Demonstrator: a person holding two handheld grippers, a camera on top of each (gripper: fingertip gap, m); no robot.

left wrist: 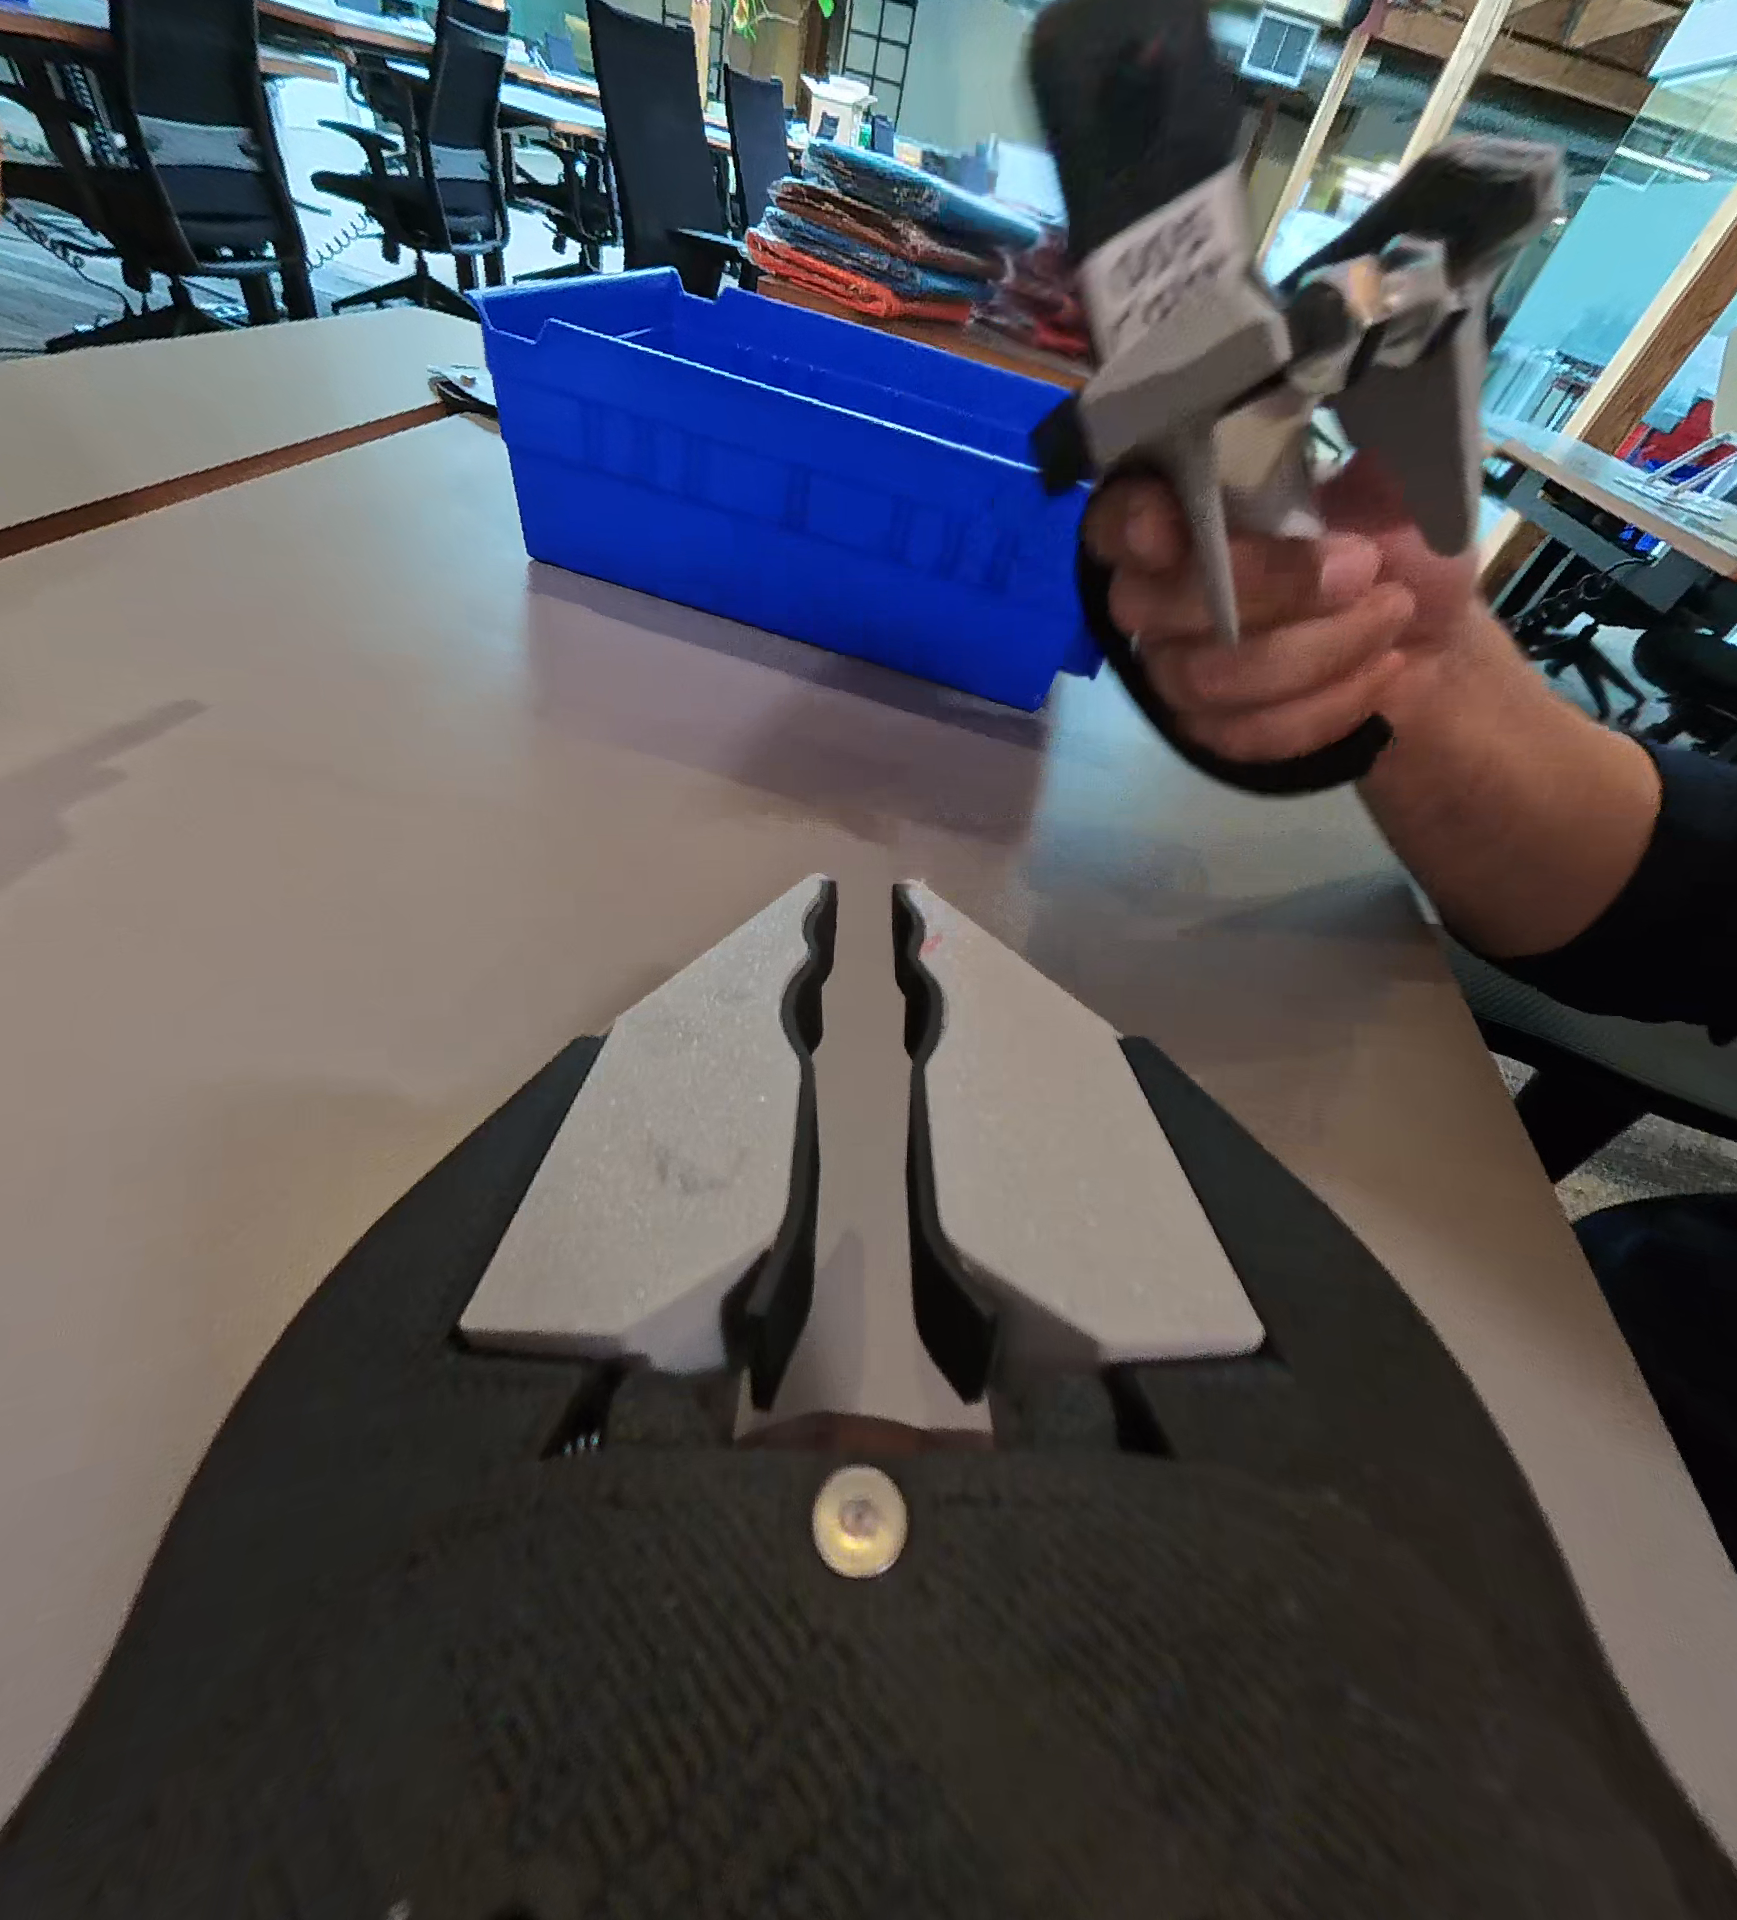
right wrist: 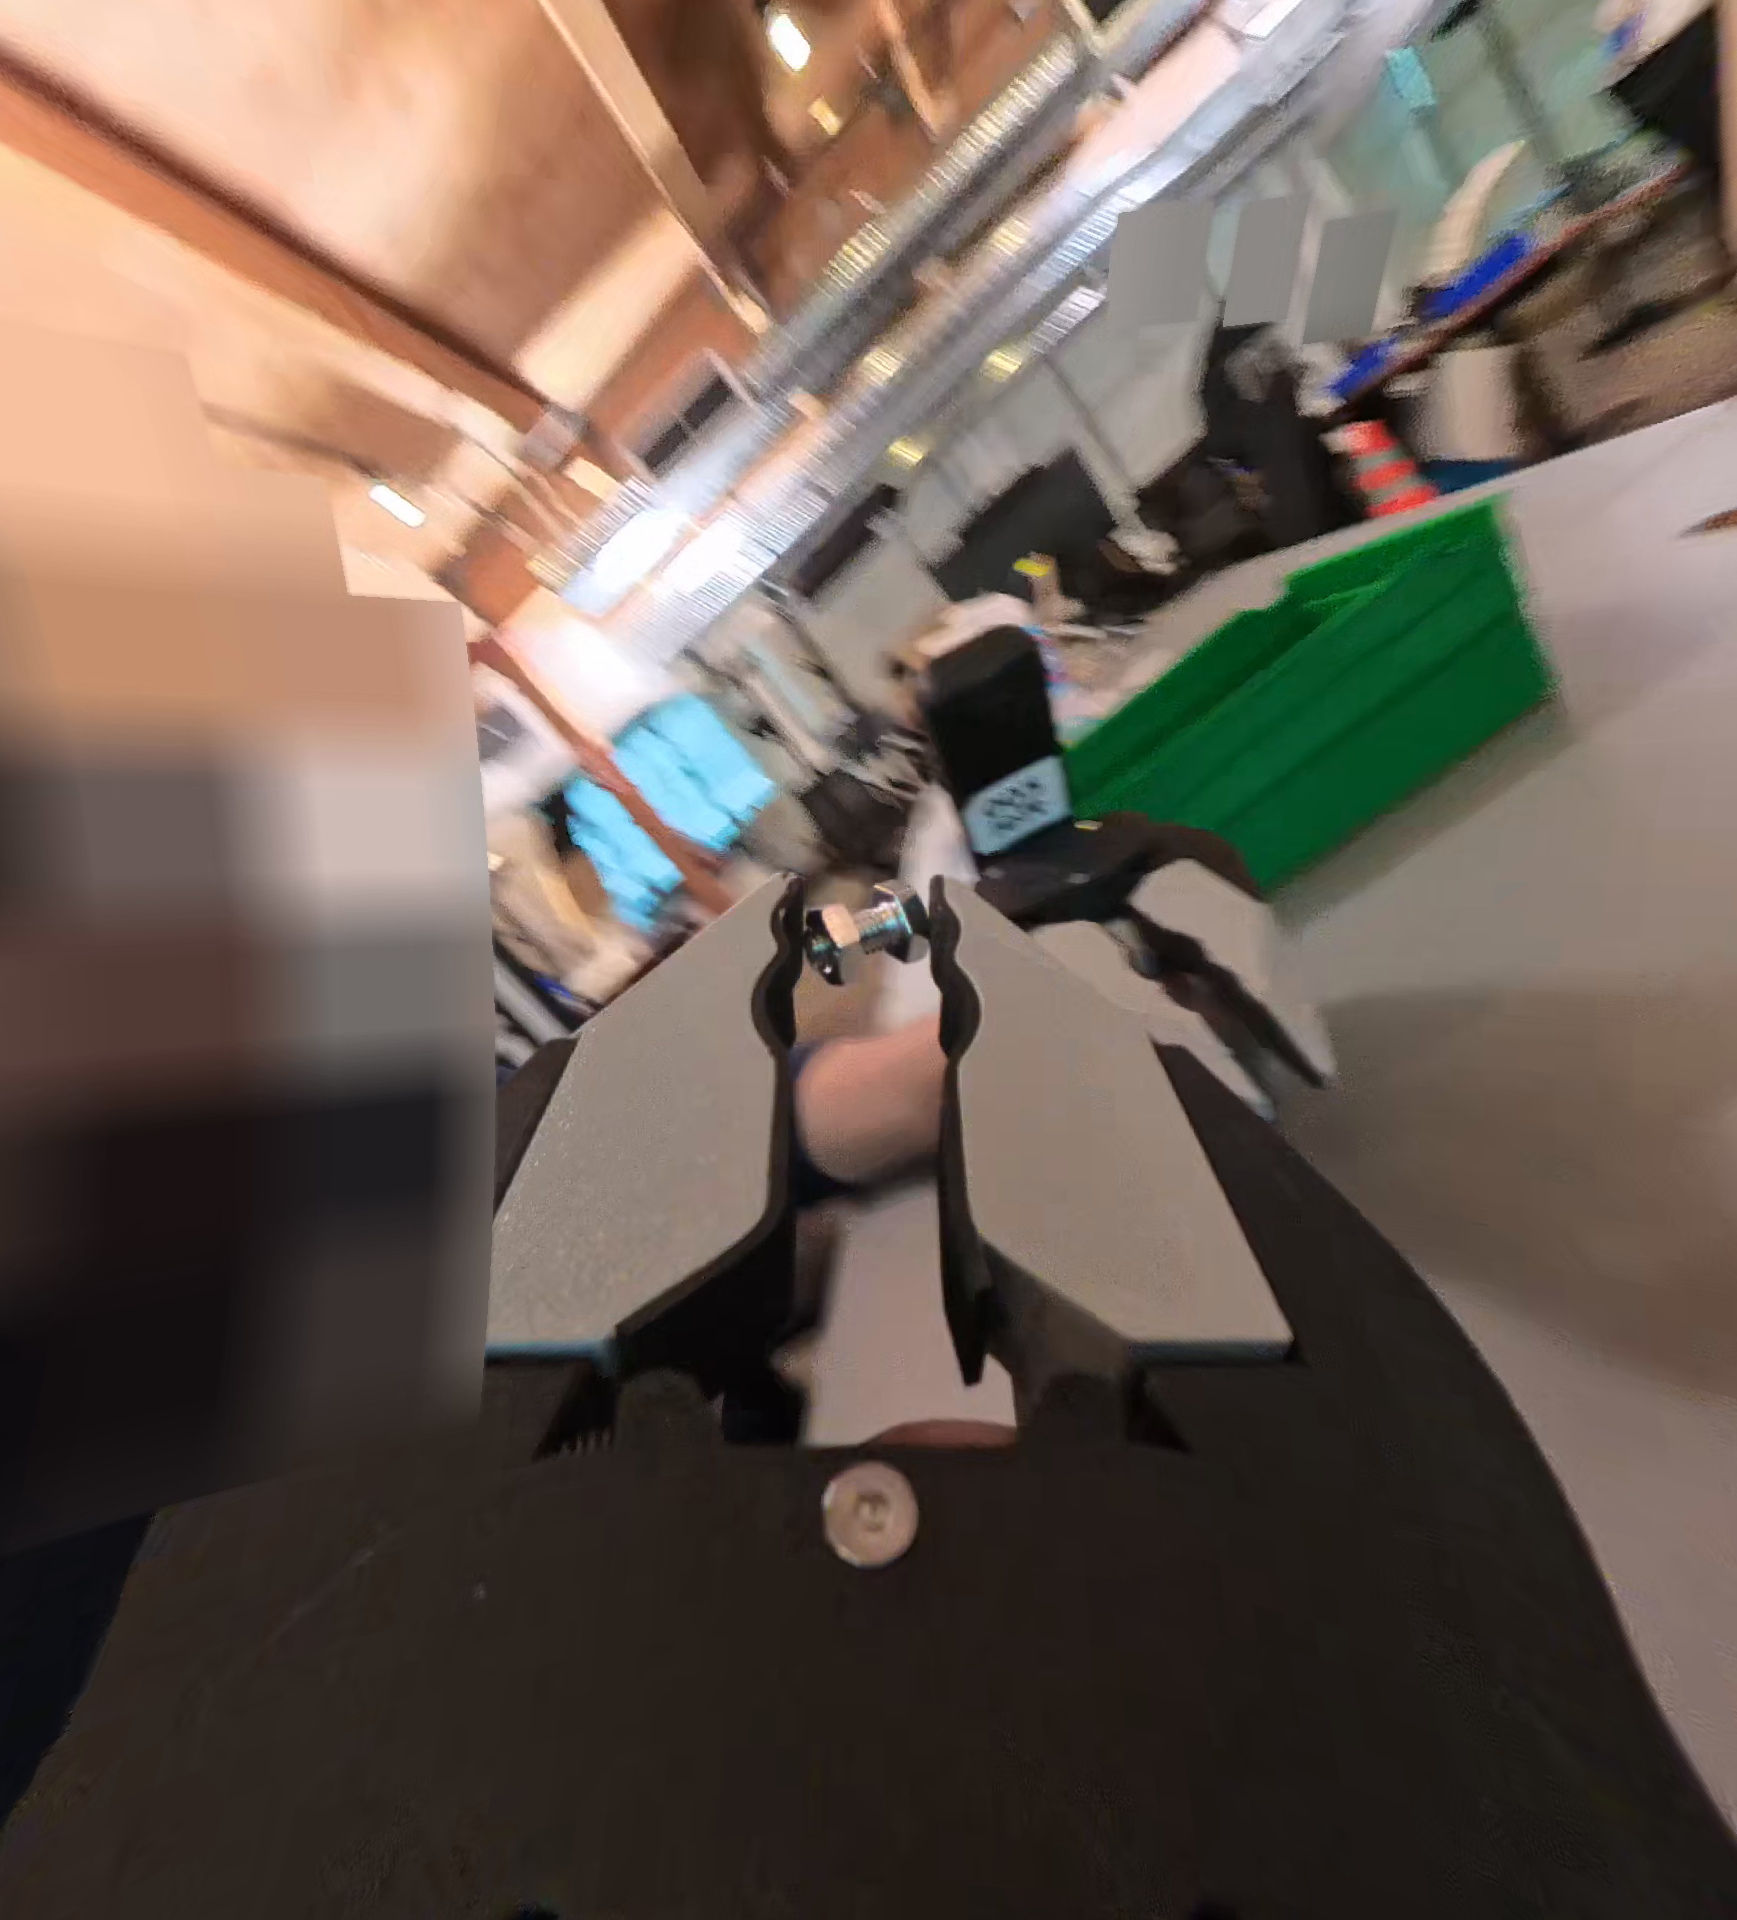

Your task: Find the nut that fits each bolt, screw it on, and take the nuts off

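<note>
My right gripper is shut on a short silver bolt with a hex nut threaded on it. The bolt lies crosswise between the fingertips, its head against the right finger. The gripper is lifted and tilted, well above the grey table. A hand holds it at the upper right of the left wrist view, blurred. My left gripper is low over the table; its jaws stand a narrow gap apart with nothing between them. It also shows in the right wrist view.
A blue bin stands on the table ahead of the left gripper. A green bin stands farther along the table. The person's forearm in a dark sleeve crosses the table's right edge. Office chairs stand behind.
</note>
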